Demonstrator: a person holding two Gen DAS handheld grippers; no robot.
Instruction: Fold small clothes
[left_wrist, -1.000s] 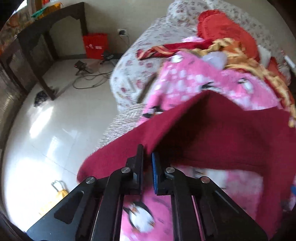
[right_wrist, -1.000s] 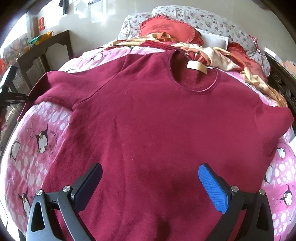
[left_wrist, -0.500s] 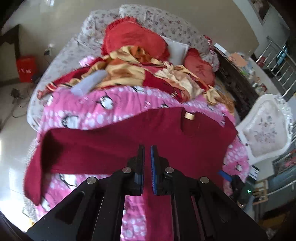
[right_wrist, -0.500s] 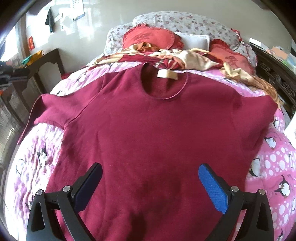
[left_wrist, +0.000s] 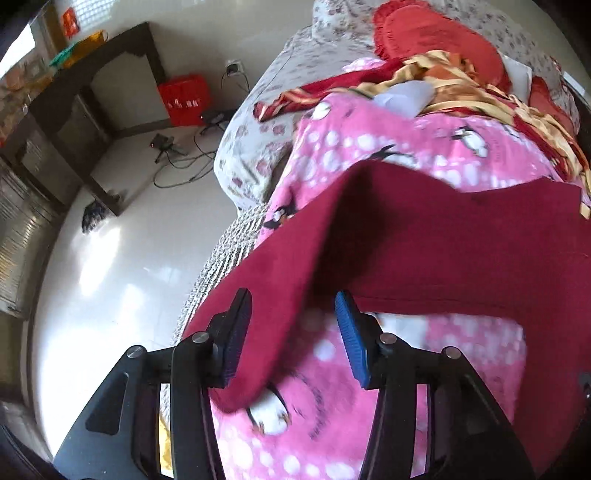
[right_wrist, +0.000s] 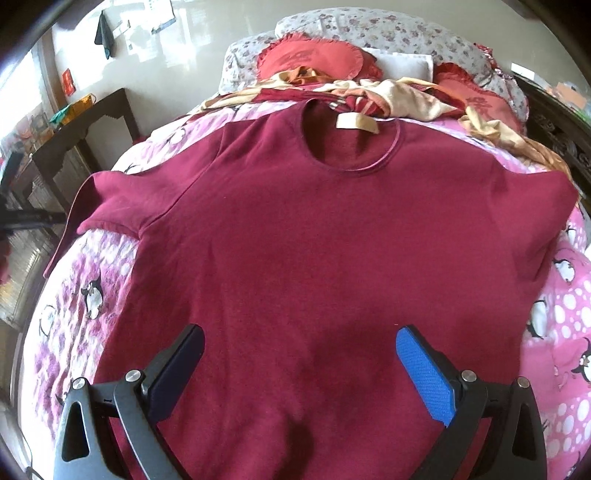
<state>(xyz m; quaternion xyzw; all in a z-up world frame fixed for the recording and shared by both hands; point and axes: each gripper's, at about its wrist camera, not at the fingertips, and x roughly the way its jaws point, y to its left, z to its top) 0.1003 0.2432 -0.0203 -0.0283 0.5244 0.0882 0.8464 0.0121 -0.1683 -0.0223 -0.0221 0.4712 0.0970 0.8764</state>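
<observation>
A dark red long-sleeved top (right_wrist: 314, 240) lies spread flat, neck away from me, on a pink penguin-print blanket (right_wrist: 92, 295) on a bed. My right gripper (right_wrist: 299, 354) is open and empty, hovering over the top's lower middle. In the left wrist view my left gripper (left_wrist: 293, 317) is open, its jaws on either side of the end of the top's left sleeve (left_wrist: 280, 295), which hangs toward the bed's edge. The sleeve lies between the pads without being pinched.
Red cushions (right_wrist: 310, 59), a white pillow and crumpled gold and red fabric (right_wrist: 406, 96) lie at the head of the bed. A dark wooden table (left_wrist: 74, 92), a red bag (left_wrist: 184, 96) and cables stand on the shiny floor left of the bed.
My left gripper was shut on the sleeve and has opened, letting it go; its view swung across the bed and back to the bed's left edge. The right gripper stayed open.
</observation>
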